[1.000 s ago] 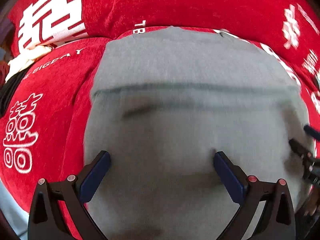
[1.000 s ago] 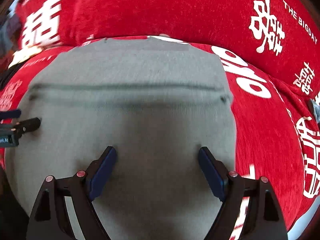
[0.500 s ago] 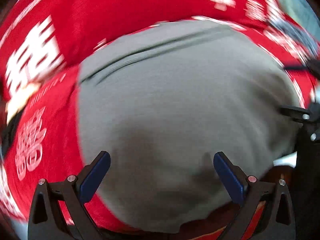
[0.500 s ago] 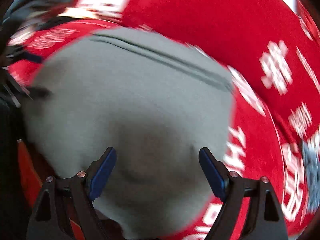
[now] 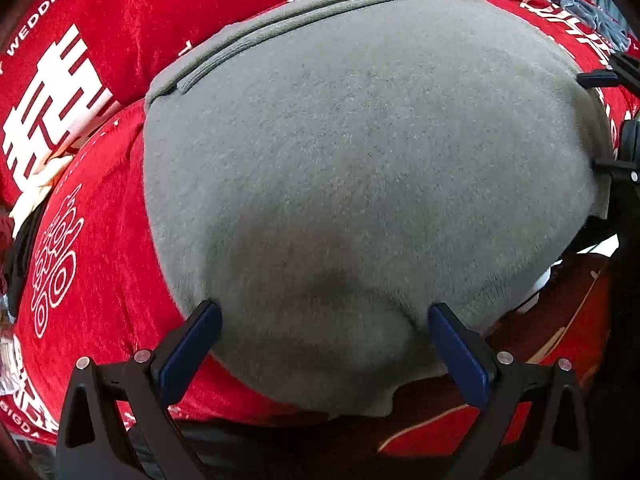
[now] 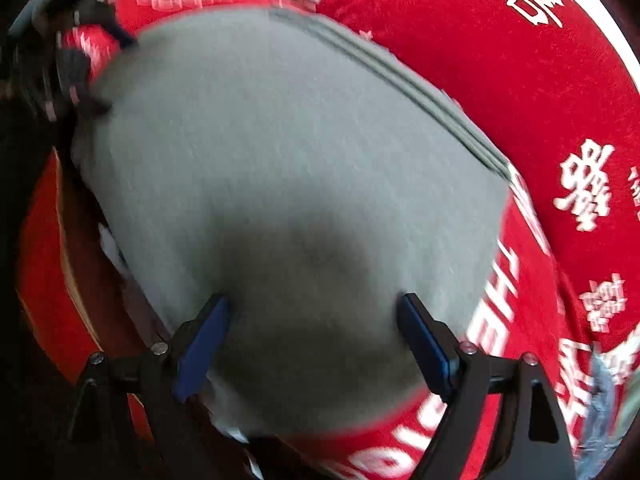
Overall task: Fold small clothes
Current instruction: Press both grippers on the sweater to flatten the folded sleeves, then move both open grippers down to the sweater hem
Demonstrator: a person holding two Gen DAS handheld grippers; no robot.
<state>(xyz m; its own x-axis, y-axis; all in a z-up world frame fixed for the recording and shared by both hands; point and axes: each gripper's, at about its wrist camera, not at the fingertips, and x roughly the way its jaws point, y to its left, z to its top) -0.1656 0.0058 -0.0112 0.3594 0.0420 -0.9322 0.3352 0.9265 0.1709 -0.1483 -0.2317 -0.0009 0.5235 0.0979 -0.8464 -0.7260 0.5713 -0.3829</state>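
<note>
Looking down from the left wrist, the grey garment [image 5: 360, 168] now sits turned in the view: its stacked folded edge, level across the picture a second ago, slants from lower left up to upper right. It lies flat on the red cloth with white characters [image 5: 88, 240] and fills most of the frame, a soft, fuzzy grey with layered hems along its far side and a dark shadow near its near end. The near edge, out of sight a second ago, now shows, with darkness and a reddish-brown surface below it. The left gripper [image 5: 324, 320] hovers over that near end, jaws spread wide and gripping nothing. At the right edge the right gripper's [image 5: 612, 80] black frame pokes in, cut off, its parts hard to tell apart.

From the right wrist, the picture is smeared by motion. The garment [image 6: 280, 168] has tilted the other way, its folded edge now running from upper left down to the right. The right gripper [image 6: 312, 312] hangs above the cloth's near part, jaws opening further, with fabric below them but nothing pinched. At the upper left, dark blurred shapes by the garment's corner cannot be made out clearly. A blue-grey fabric [image 6: 604, 392] shows at the lower right, cut off.
</note>
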